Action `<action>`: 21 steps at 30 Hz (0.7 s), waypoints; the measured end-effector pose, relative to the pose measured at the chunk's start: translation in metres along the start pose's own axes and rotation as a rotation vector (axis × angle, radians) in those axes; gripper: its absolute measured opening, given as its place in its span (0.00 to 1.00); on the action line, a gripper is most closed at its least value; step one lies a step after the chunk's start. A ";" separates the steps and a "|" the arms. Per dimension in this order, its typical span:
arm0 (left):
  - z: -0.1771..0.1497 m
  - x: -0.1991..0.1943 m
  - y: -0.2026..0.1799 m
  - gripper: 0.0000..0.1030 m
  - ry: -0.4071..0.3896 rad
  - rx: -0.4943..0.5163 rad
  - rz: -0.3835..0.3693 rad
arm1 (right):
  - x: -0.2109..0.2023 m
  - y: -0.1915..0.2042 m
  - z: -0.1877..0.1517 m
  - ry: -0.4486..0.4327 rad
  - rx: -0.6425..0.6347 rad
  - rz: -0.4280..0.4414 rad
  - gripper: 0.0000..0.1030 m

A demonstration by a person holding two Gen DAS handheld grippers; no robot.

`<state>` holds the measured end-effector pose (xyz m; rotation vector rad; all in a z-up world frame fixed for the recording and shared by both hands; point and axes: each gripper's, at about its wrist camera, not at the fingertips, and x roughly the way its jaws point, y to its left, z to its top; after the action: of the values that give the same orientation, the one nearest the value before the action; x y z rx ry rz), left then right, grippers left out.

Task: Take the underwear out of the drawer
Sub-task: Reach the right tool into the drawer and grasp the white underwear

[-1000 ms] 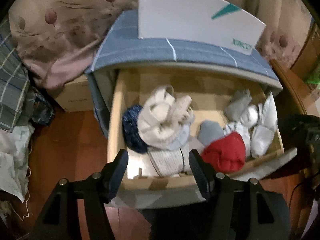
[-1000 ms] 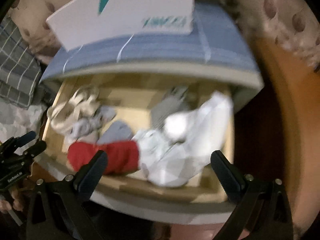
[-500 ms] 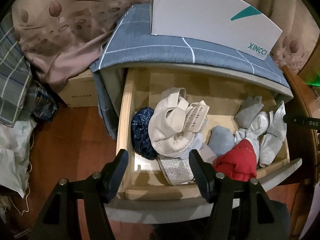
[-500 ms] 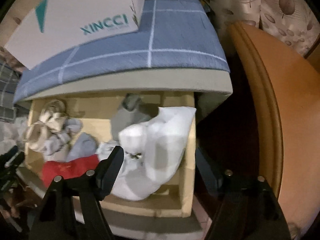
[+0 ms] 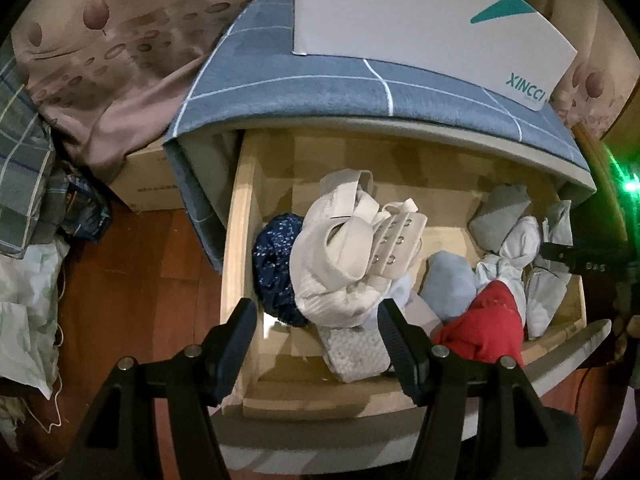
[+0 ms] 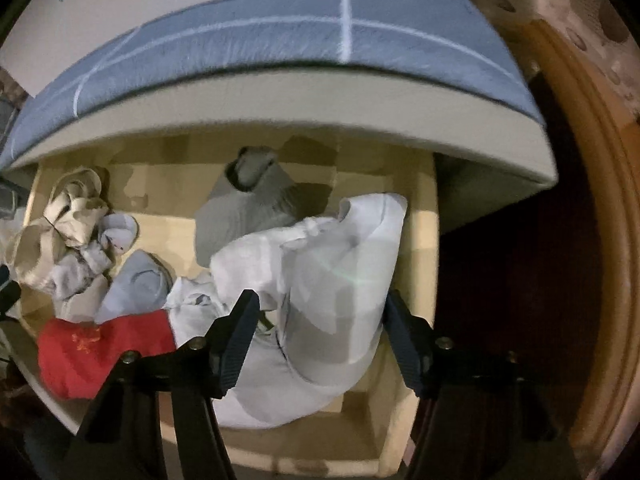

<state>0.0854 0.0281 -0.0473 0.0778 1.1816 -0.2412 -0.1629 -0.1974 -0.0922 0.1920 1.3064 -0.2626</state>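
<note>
Both grippers poised over the open underwear drawer

The pale wooden drawer (image 5: 236,240) stands pulled out from under a cabinet top covered in blue-grey cloth with a white grid (image 5: 320,92); a white cardboard box with teal lettering (image 5: 420,16) sits on that cloth.

In the left wrist view the left gripper (image 5: 316,320) points steeply down at the drawer's left half, its fingers (image 5: 236,332) apart with nothing between the pads. Beyond them lies a bundle of cream-white underwear with a wide hook-and-eye band (image 5: 352,248), resting on a white honeycomb-textured piece (image 5: 356,348). A dark navy speckled garment (image 5: 276,264) lies just beside it against the left wall, a pale blue folded garment (image 5: 452,284) to its right, and a red fabric piece (image 5: 484,328) near the front edge.

In the right wrist view the right gripper (image 6: 320,320) points down over the drawer's right end, its jaws closing around a large crumpled white garment (image 6: 320,264). The cloth bulges up between the fingers (image 6: 236,340); whether the pads already press it cannot be told. A grey folded garment (image 6: 248,208) lies behind the white one, touching it. The red piece (image 6: 96,352) lies to the left, touching the white garment's edge. The view is slightly blurred
</note>
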 end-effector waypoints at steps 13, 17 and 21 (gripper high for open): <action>0.004 0.011 -0.008 0.63 0.025 0.024 0.021 | 0.012 0.020 0.014 -0.002 -0.092 0.032 0.57; 0.005 0.013 -0.008 0.63 0.028 0.032 0.023 | 0.008 0.017 0.013 0.002 -0.047 0.018 0.58; 0.008 0.013 -0.005 0.63 0.026 0.023 0.004 | 0.002 0.000 0.002 0.009 0.018 0.049 0.64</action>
<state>0.0958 0.0205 -0.0557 0.1036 1.2045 -0.2508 -0.1605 -0.1981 -0.0932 0.2402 1.3066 -0.2323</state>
